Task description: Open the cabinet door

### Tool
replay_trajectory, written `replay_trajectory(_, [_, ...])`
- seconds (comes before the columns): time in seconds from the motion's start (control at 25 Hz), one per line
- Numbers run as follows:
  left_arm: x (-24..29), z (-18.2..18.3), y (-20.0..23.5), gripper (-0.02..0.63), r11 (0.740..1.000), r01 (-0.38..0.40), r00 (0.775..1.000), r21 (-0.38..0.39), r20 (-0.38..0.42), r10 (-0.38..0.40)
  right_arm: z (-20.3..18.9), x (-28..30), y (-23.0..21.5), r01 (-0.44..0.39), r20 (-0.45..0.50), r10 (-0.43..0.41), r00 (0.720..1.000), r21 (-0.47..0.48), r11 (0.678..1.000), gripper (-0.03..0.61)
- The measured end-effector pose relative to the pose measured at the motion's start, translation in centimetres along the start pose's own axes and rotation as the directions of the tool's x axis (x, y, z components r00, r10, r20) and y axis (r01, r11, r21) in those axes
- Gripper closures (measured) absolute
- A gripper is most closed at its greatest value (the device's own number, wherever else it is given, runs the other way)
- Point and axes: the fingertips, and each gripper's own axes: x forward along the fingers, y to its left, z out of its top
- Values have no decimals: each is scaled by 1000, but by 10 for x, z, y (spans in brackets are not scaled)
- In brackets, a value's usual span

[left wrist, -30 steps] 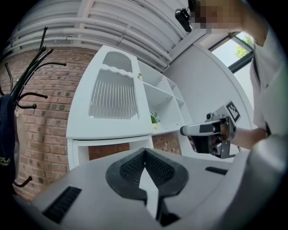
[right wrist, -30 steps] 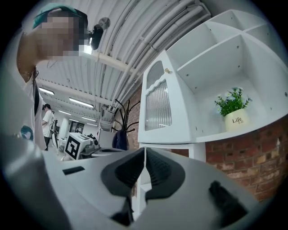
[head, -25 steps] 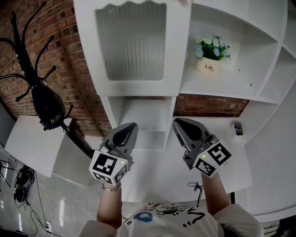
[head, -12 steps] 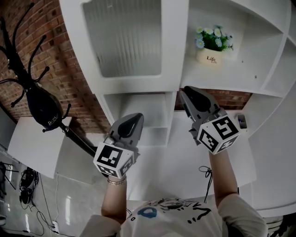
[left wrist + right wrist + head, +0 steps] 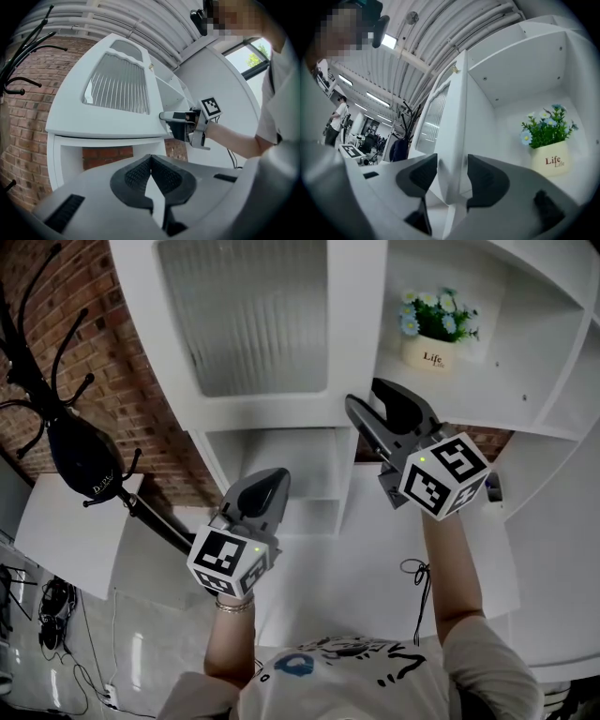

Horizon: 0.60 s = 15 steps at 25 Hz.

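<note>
Between the right tongs (image 5: 451, 174), just opened wide, stands the cabinet door edge (image 5: 461, 105) (left tongs (image 5: 151, 162) pinched shut).

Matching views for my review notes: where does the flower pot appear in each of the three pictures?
Head view: flower pot upper right, on a shelf right of the cabinet door.
Left gripper view: not in it.
Right gripper view: flower pot at right, below centre, in the open shelf.
Shared landmark: the door's ribbed glass pane, in all three.
</note>
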Motion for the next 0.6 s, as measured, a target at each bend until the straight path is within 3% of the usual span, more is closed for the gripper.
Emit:
replay_trajectory(0.24, [-8, -5, 3, 598, 1000, -9, 1000, -12, -2, 9, 0, 2, 4, 5, 16, -5, 1000, 0, 1000, 391])
replay_trajectory(0.6, [-18, -14, -5, 598, 999, -5, 1000, -33, -18, 4, 2, 0, 9, 27, -34, -29, 999, -40, 999, 391])
